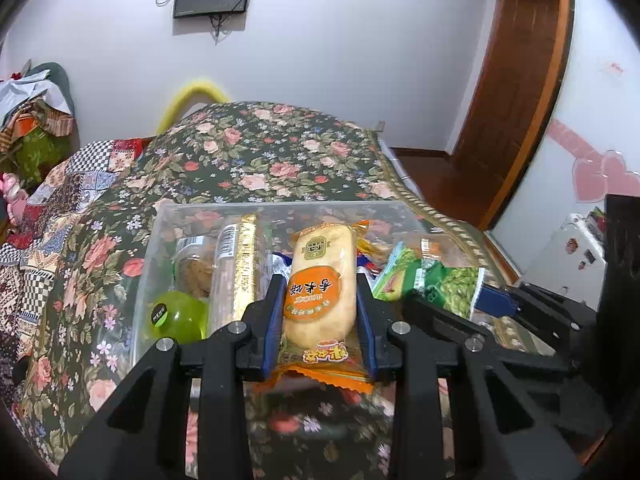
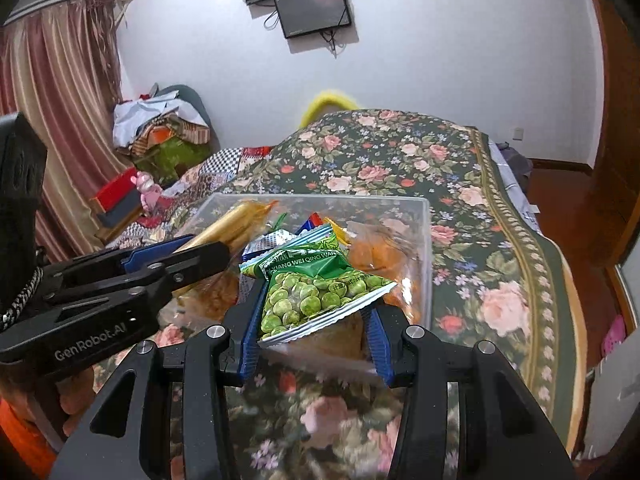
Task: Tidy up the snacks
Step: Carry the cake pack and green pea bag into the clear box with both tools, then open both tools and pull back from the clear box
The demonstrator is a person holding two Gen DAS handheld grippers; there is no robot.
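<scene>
Left jaws: the left gripper [image 1: 320, 312] has its blue pads pinching the rice cracker pack [image 1: 322, 280] on both long sides, near the low end.
Right jaws: the right gripper [image 2: 314, 320] pinches the green pea bag [image 2: 316, 300] by its edges, close to the crimped end.
Rice cracker pack: very light, puffy with air, and the cracker inside looks easy to snap. A soft squeeze on the long sides is best. The shiny wrap may slide.
Green pea bag: light, soft and crinkly. The peas can shift inside, so it may sag. I would hold it near the sealed edge.
Where they are: both packs hang over the near edge of the clear box [image 1: 160, 240].
Clear box: it sits on the flowery bed cover [image 1: 260, 152] and already holds a gold-striped tube [image 1: 244, 260], a green ball-shaped tub [image 1: 178, 316] and other packs.
</scene>
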